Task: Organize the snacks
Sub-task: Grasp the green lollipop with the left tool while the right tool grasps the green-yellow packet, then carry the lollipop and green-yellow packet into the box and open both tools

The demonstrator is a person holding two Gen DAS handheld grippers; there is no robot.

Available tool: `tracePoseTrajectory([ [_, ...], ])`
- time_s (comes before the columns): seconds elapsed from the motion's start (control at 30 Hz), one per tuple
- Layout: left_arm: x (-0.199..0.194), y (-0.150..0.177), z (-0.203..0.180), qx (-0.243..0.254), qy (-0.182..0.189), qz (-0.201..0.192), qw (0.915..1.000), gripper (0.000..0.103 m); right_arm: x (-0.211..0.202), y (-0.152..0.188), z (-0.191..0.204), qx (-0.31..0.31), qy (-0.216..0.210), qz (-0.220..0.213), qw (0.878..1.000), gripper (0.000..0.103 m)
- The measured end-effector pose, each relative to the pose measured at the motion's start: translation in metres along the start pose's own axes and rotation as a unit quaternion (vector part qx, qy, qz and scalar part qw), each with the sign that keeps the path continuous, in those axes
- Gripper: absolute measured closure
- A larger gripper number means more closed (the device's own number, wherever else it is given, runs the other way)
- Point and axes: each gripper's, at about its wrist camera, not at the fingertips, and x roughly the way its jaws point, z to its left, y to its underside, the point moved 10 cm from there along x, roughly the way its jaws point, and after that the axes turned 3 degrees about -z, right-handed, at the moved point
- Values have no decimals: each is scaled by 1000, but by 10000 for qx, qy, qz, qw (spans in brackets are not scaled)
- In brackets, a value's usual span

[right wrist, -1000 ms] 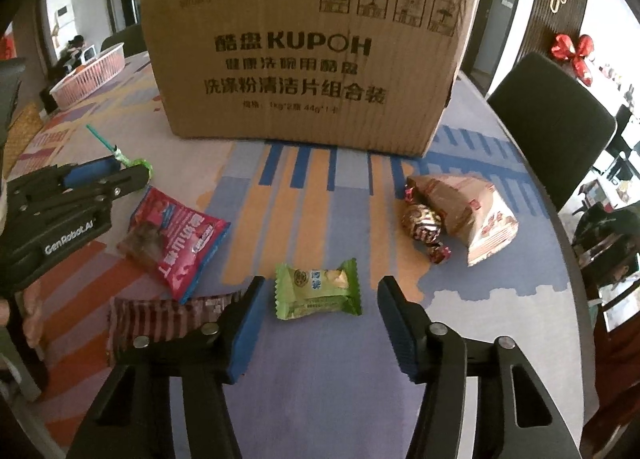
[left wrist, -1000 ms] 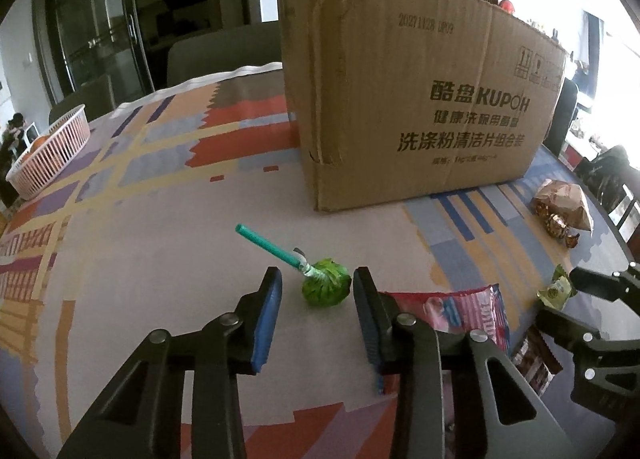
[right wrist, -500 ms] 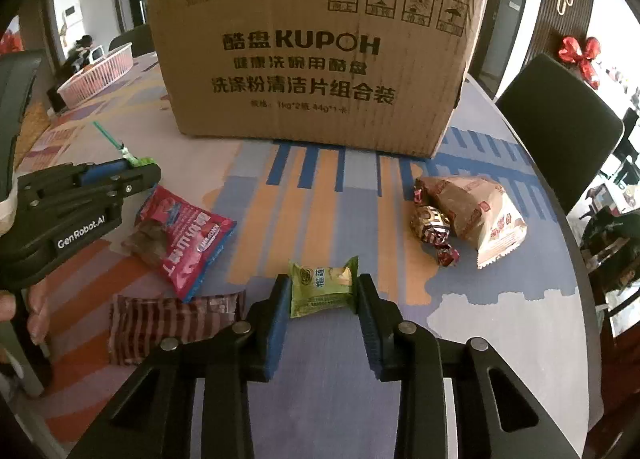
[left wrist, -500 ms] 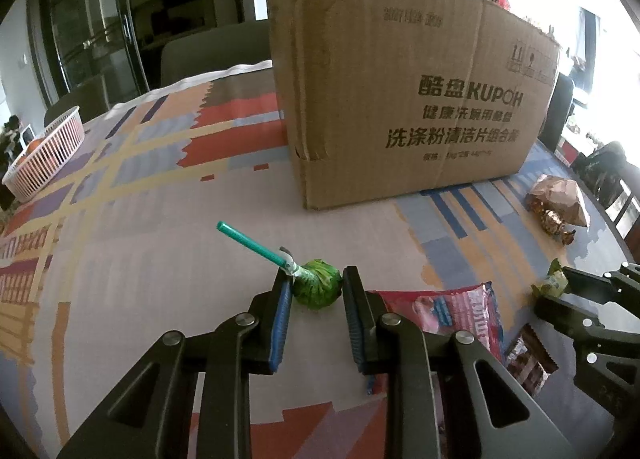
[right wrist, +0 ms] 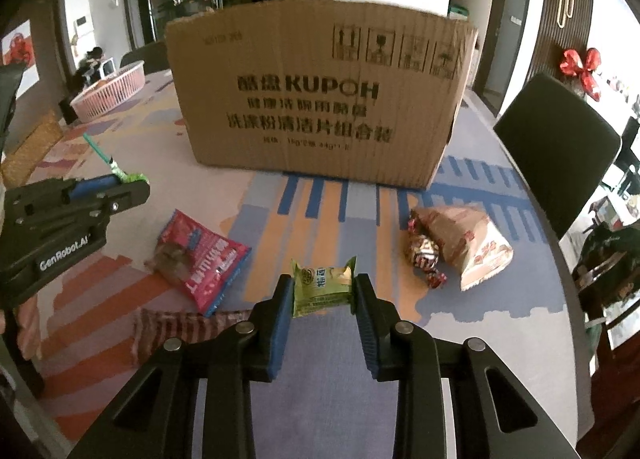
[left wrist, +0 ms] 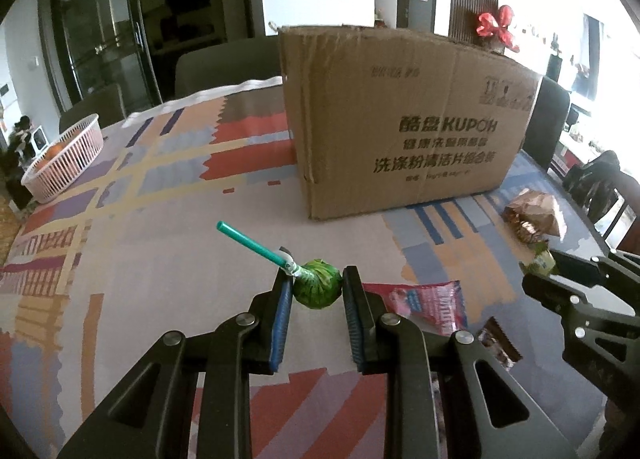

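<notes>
Desk (left wrist: pixel 160 259) carries a patterned cloth in orange, blue and red blocks. Carton (left wrist: pixel 404 127) stands mid-desk; pink basket (left wrist: pixel 64 159) at far left edge. Dark chairs, glass doors and a red bow (right wrist: pixel 580 67) behind. Left gripper (left wrist: pixel 316 291) fingers clamped on green lollipop (left wrist: pixel 318 289), held above the cloth. Right gripper (right wrist: pixel 322 291) fingers clamped on green packet (right wrist: pixel 322 285). Red packet (right wrist: pixel 204 263) and tan packet (right wrist: pixel 468 243) lie before the carton.
</notes>
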Motion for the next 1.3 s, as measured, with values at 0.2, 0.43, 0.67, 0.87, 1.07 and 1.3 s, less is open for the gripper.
tracePoseTrajectory([
  [0.2,-25,-6,-9,-28,10,-152,9999,77,-20,-13,-3,-6,-35,-322,9995,71],
  [0.43,-54,-16,-23,-87,107,-373,9992,77,-47,-31,-7,10,-115,-708,9974,71],
  [0.67,-76,-25,-42,-49,171,-560,9983,77,-72,-48,-9,14,-223,-1081,9939,71],
  [0.87,-87,-38,-56,-56,292,-678,9973,77,-87,-63,-13,18,-235,-1329,9908,71],
  [1.07,-89,-64,-59,-90,366,-842,9957,77,-94,-80,-21,60,-231,-1497,9884,71],
  [1.3,-90,-106,-60,27,320,-1190,9924,77,-94,-111,-39,187,-176,-1712,9849,71],
])
